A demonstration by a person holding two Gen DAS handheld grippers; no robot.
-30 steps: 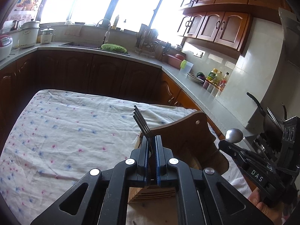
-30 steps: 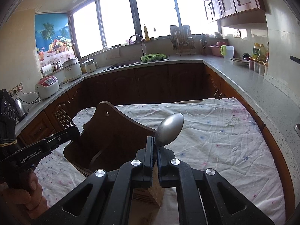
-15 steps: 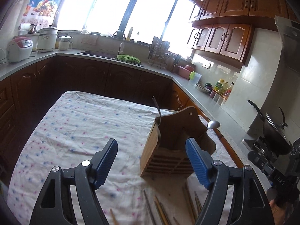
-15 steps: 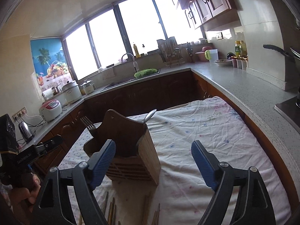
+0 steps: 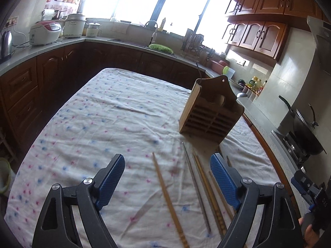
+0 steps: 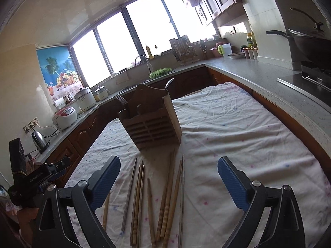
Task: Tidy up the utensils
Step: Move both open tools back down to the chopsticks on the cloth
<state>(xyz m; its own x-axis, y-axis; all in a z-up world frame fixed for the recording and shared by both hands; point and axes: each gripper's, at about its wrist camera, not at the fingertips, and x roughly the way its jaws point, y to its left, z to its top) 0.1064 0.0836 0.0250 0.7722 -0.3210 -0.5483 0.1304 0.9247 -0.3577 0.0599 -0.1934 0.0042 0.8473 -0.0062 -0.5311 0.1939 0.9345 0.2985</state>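
Note:
A wooden utensil holder [image 5: 211, 113] [image 6: 151, 122] stands upright on the flowered tablecloth [image 5: 103, 113]. A fork [image 6: 121, 100] [image 5: 199, 70] sticks up from its left side and a spoon [image 6: 170, 82] [image 5: 242, 95] from its right. Several wooden and metal chopsticks [image 6: 165, 196] [image 5: 167, 198] lie loose on the cloth in front of it. My left gripper [image 5: 167, 158] and my right gripper [image 6: 169, 161] hover above the chopsticks, well back from the holder. Both jaws are still opening, and no pad touches anything.
A grey counter [image 6: 258, 72] wraps around the table, with a wok [image 5: 306, 132] on the stove at right. A sink and green basket [image 6: 160, 72] are at the back, and rice cookers [image 5: 44, 32] and a kettle [image 6: 39, 141] at left. The table's right edge runs close to the counter.
Both grippers have let go, the left of the fork and the right of the spoon, which now stand in the holder. Both have opened wide and drawn back, so the chopsticks have come into view.

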